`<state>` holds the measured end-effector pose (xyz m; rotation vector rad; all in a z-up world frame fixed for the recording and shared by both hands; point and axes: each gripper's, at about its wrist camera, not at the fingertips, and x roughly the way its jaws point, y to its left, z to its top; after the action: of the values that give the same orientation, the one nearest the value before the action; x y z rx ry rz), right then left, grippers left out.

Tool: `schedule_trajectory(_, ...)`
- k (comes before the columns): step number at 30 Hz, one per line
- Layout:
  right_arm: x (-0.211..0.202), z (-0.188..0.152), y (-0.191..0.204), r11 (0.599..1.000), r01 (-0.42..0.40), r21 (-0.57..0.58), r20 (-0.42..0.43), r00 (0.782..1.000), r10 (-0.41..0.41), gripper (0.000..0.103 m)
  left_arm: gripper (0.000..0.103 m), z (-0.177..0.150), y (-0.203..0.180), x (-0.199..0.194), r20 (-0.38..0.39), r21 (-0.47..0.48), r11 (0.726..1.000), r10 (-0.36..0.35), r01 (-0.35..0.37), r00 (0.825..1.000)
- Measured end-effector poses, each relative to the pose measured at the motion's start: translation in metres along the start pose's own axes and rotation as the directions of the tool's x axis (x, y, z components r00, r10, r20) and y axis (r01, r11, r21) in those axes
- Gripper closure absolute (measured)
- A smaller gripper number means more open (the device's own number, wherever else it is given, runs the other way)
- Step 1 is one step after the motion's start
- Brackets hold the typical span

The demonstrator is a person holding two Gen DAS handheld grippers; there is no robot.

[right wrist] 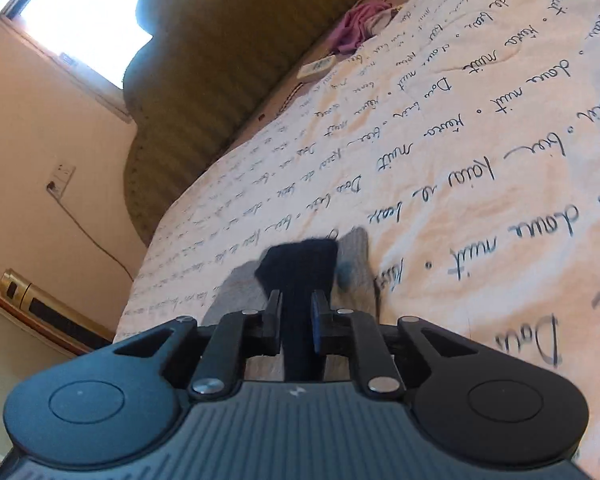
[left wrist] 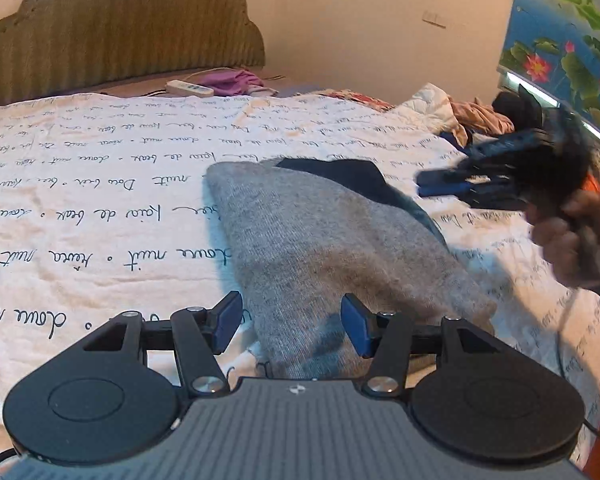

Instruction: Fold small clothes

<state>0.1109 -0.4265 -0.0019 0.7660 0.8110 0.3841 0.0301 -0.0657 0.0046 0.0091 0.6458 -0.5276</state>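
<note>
A grey knit garment with a dark navy part lies on the white bedsheet with black script. My left gripper is open, its blue pads straddling the garment's near end just above it. My right gripper, blurred, is at the garment's far right edge. In the right wrist view my right gripper is shut on the dark navy part, with grey fabric behind it.
A padded olive headboard stands at the far end. A white power strip and purple cloth lie by it. Crumpled bedding and clothes sit at the far right. A wall poster hangs on the right.
</note>
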Motion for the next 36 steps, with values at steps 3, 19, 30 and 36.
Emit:
schedule_trajectory(3, -0.020, -0.045, 0.016, 0.999, 0.004, -0.046, -0.057, 0.998, -0.007, 0.089, 0.045, -0.009, -0.008, 0.001, -0.013, 0.062, 0.998, -0.026, 0.027, 1.000)
schedule_trajectory(19, -0.017, -0.090, 0.040, 0.993, 0.029, -0.118, -0.148, 0.988, -0.046, 0.089, 0.040, -0.025, -0.019, -0.001, -0.069, 0.173, 0.983, -0.057, 0.068, 0.996)
schedule_trajectory(30, -0.006, -0.095, 0.049, 0.974, 0.075, -0.215, -0.211, 0.970, -0.121, 0.083, 0.046, -0.015, -0.021, 0.017, -0.071, 0.126, 0.992, 0.010, -0.001, 0.997)
schedule_trajectory(36, -0.014, -0.092, 0.054, 0.961, 0.115, -0.251, -0.187, 0.968, -0.165, 0.079, 0.046, -0.019, -0.022, 0.009, -0.061, 0.169, 0.986, -0.002, 0.013, 0.998)
